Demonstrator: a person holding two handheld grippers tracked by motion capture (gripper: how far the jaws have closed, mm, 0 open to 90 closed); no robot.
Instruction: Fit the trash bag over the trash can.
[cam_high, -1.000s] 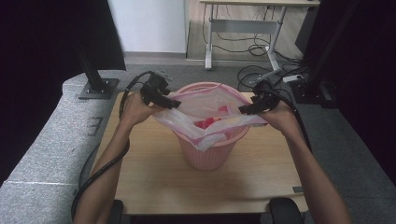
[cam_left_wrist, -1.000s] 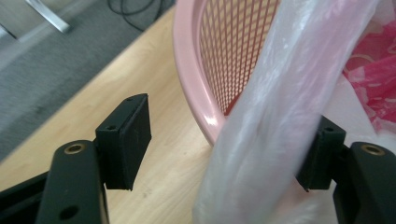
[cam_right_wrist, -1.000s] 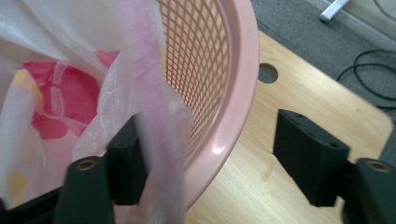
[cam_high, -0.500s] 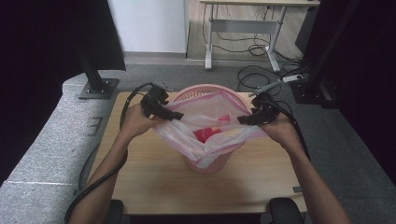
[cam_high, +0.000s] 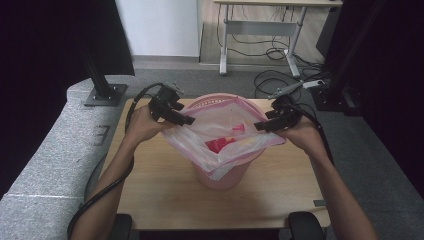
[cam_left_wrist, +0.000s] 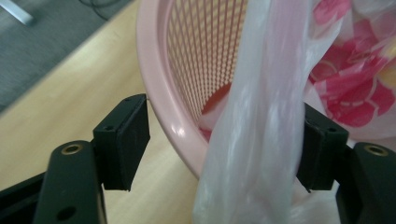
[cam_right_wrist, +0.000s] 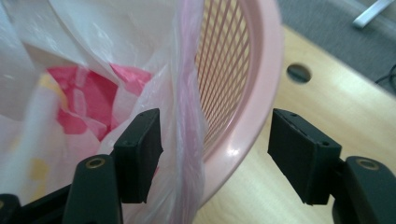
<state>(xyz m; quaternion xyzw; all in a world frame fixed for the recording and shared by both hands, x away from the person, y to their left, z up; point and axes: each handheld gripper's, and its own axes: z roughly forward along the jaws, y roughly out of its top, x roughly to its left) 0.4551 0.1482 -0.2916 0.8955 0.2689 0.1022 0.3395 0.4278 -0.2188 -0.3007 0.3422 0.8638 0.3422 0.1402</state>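
A wooden table (cam_high: 165, 200) stands on grey carpet, with a white wall, a desk frame and loose cables behind it. On the table stands a pink mesh basket (cam_high: 222, 175), upright, its long axis vertical and its mouth facing up. In it sits a thin, translucent white-pink bag (cam_high: 220, 135), crinkled, with red and yellow flowered wrapping showing through at the bottom. The bag's mouth is pulled wide from side to side, so its opening now runs longest across the table between the two hands. The left gripper (cam_high: 186, 120) is at the bag's left edge; in the left gripper view its jaws have just been opening and straddle both the basket rim (cam_left_wrist: 163, 107) and a hanging fold of bag (cam_left_wrist: 261, 140), the film lying against the right pad, the left pad clear (no firm pinch to be seen). The right gripper (cam_high: 260, 126) is at the right edge; its jaws too have just been opening, with the bag edge (cam_right_wrist: 187, 121) and rim (cam_right_wrist: 261, 93) between them, neither pad pressing. Compared with a second ago, the bag's edges are stretched wider and higher above the rim.
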